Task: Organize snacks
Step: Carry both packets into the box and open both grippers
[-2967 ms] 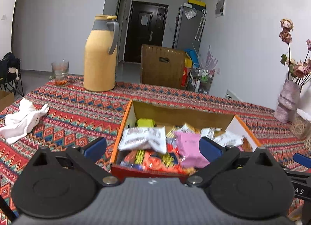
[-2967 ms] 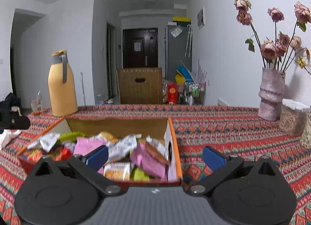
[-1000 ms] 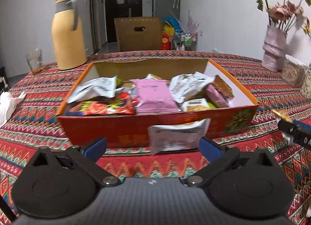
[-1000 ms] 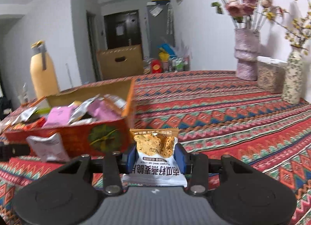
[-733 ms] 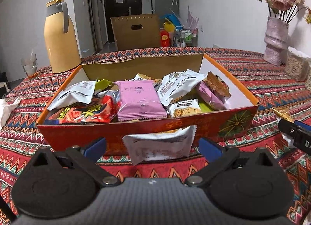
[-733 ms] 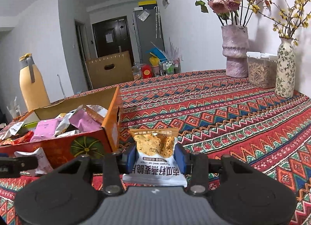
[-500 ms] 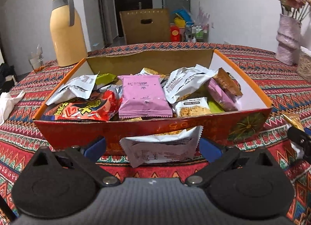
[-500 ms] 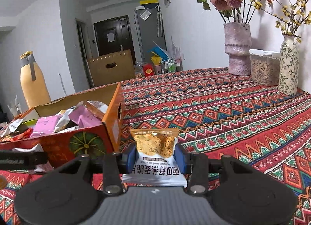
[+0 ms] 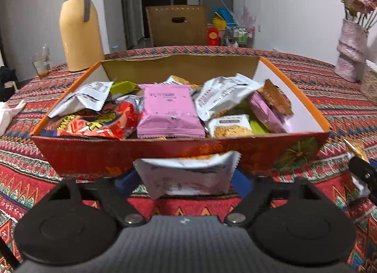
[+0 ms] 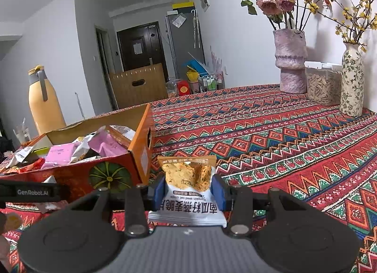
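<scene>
An orange-red cardboard box [image 9: 94, 155] on the patterned tablecloth holds several snack packets, among them a pink one [image 9: 168, 110]. A silver snack packet [image 9: 188, 176] leans on the box's near wall. My left gripper [image 9: 186, 179] is closing on it, and its blue pads touch both side edges. My right gripper [image 10: 188, 190] is shut on a white and orange cracker packet [image 10: 186, 176], held just right of the box's corner [image 10: 141, 155]. In the left wrist view, the right gripper's tip [image 9: 362, 174] shows at the right edge.
A yellow thermos jug [image 9: 80, 27], a glass [image 9: 42, 65] and a white cloth [image 9: 7, 115] stand left of the box. At the right rear are a pink vase [image 10: 291, 60], a clear tub of seeds [image 10: 322, 82] and a flowered vase [image 10: 352, 82].
My left gripper came nearer to the box and its jaws closed in from wide apart onto the silver packet. The right gripper kept its hold on the cracker packet and barely moved.
</scene>
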The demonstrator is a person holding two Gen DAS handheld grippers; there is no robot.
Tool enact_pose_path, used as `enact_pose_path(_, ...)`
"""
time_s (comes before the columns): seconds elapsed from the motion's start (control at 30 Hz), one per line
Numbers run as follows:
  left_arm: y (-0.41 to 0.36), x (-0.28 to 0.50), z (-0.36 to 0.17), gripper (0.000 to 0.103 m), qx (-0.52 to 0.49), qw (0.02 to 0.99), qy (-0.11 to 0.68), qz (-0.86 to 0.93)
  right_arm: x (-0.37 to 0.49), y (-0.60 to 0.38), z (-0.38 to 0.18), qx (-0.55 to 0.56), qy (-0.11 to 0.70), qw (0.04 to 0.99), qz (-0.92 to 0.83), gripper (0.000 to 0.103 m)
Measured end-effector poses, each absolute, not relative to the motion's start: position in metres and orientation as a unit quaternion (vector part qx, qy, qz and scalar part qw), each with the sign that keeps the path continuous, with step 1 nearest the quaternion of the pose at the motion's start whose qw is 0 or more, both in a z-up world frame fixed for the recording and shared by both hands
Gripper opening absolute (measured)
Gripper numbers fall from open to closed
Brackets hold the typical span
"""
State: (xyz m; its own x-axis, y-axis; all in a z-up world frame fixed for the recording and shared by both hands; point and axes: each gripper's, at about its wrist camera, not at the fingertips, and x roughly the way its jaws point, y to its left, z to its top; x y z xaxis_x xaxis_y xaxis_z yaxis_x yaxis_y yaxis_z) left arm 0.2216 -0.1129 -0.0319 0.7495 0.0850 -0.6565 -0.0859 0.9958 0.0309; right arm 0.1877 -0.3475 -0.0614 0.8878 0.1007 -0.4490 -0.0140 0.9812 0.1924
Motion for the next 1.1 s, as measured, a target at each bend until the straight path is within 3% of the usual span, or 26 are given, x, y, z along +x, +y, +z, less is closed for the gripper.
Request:
enact_pose_path(0.17, -0.112, 0.213, -0.031, 0.059, 0.001, 0.936, 0.351, 0.026, 0.188, -0.348, -0.061, 0.093, 0.234, 0.967, 0.029, 0.042)
enact_pose_path(0.27, -0.109, 0.207, -0.03, 0.056, 0.003, 0.936, 0.35, 0.019, 0.187, -0.348, -0.061, 0.094, 0.233, 0.968, 0.029, 0.042)
enact_pose_path(0.6, -0.1, 0.18, -0.019, 0.054, 0.012, 0.942, 0.335, -0.012, 0.179, -0.343, -0.057, 0.079, 0.217, 0.972, 0.035, 0.042)
enact_pose_path(1.1, -0.071, 0.168, 0.048, 0.054, 0.005, 0.974, 0.226, -0.02, 0.19, -0.286, -0.008, 0.041, 0.172, 0.98, 0.095, 0.042)
